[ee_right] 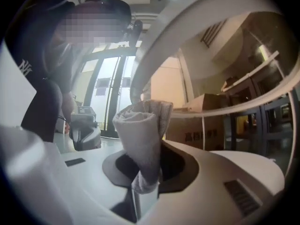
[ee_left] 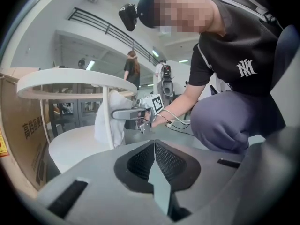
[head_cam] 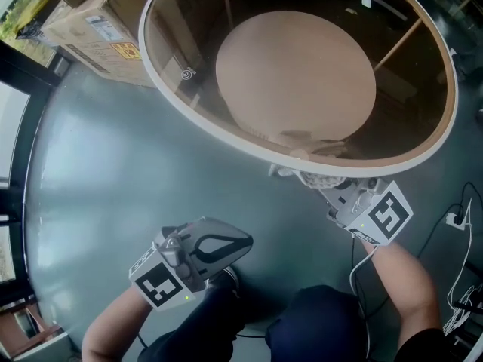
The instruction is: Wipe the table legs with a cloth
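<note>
- One round table (head_cam: pixel 198 113), glass-topped with a white rim, is standing on the grey floor (head_cam: pixel 90 172); one round beige shelf (head_cam: pixel 294 74) is showing beneath the glass
- One person is crouching beside it, carrying two grippers; a second person (ee_left: pixel 131 68) is standing far back in the room
- One pale cloth (ee_right: pixel 143 135) is appearing in all three views; it is sitting just under the near edge of the rim, against one thin white table leg (ee_left: pixel 108 137)
- Right gripper (ee_right: pixel 145 172): its jaws are clamping the lower end of the rolled cloth, with only the fabric's thickness between them; the free end is standing up above the jaws towards the rim
- From the left gripper view the cloth is lying against the leg at mid-height, bulging out on both sides of it; whether it is wrapping fully round cannot be told
- Left gripper (ee_left: pixel 154 146): its jaws are meeting along one seam, with nothing between them; it is hovering low above the floor beside the person's knee, well apart from the table and pointing towards the leg
- At least two cardboard boxes (head_cam: pixel 90 21) are standing behind the table, and cables (head_cam: pixel 459 281) are lying on the floor at the person's right
</note>
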Available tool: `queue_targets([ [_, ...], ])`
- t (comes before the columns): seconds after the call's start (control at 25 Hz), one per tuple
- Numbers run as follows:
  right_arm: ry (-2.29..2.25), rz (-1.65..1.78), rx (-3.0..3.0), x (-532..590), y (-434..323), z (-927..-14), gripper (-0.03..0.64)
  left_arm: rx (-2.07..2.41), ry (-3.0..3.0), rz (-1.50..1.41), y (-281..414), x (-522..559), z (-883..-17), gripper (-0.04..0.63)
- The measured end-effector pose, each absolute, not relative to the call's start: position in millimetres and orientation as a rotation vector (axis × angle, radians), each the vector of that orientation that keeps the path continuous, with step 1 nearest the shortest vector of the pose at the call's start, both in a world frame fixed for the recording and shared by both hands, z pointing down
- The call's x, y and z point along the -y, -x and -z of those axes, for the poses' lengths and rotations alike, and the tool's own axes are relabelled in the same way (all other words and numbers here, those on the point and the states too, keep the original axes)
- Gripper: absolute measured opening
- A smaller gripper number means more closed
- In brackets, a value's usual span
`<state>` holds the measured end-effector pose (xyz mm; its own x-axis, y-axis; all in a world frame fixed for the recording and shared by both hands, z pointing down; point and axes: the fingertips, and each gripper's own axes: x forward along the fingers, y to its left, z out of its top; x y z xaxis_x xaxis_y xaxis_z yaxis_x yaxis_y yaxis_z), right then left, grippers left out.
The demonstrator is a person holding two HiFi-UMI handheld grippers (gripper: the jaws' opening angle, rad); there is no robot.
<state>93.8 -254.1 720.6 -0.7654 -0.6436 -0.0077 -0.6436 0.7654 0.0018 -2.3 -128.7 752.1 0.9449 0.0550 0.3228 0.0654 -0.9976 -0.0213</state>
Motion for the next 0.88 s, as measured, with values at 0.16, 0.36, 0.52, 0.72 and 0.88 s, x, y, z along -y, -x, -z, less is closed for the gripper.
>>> queue_targets([
  [0.16,0.970,-0.196,-2.970,251,-80,-712,0.071,0.100,3.059,0.517,2,129,-755,0.006],
  [0.36,0.835,-0.257,-3.089,242,-72,-741,0.071,0.093,3.064,0.547,8,137,-765,0.008],
  [0.52,0.827,-0.196,-3.150,238,-71,-784,0.071,0.112,3.065,0.578,10,137,-775,0.006],
  [0.72,0.884,0.035,-3.221,237,-73,-862,0.071,0.132,3.079,0.606,11,134,-786,0.008],
  [0.88,0.933,0.171,-3.261,235,-72,-915,0.071,0.128,3.090,0.618,17,136,-790,0.008],
])
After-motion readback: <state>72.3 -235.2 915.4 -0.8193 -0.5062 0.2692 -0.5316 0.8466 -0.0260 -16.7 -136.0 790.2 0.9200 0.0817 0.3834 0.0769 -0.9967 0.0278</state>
